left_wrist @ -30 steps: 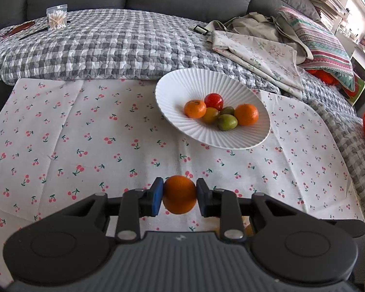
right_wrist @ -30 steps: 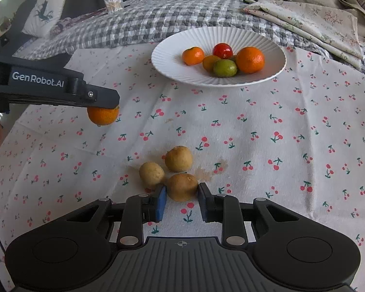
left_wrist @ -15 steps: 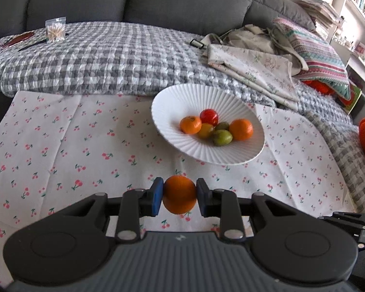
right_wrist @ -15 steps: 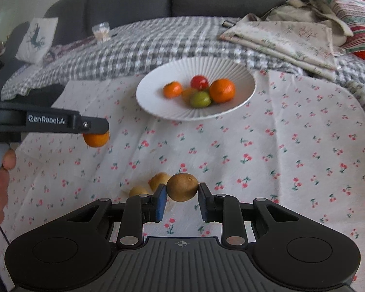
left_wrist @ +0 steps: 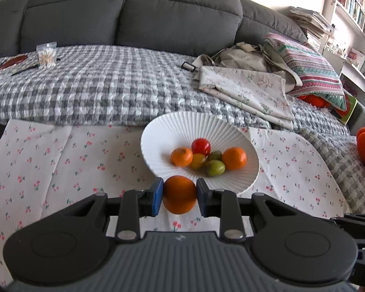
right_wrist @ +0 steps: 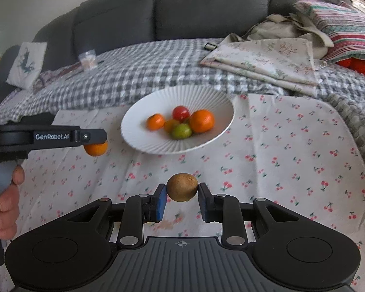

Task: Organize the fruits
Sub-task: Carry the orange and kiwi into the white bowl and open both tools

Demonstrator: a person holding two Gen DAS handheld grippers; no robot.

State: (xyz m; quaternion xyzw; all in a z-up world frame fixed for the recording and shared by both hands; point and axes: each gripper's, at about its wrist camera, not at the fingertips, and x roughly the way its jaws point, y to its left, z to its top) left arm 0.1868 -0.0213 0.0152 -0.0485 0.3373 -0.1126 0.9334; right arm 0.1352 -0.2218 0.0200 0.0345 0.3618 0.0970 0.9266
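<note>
Both grippers aloft (fruit clamped)

One white plate point(right_wrist: 143, 143) holds five or six fruits: two oranges point(right_wrist: 202, 121), one red tomato point(right_wrist: 180, 113), one yellow fruit point(right_wrist: 170, 125), and one green fruit point(right_wrist: 181, 131), with a second green one point(left_wrist: 214, 155) visible in the left view. One more orange point(left_wrist: 179, 194) and one kiwi point(right_wrist: 182, 187) sit between fingers.

Sofa point(left_wrist: 133, 19): dark grey, far.
Blanket point(left_wrist: 97, 85): grey checked, over seat.
Cloth point(left_wrist: 60, 158): cherry print, near.
Pillow point(left_wrist: 309, 65): striped, far right.
</note>
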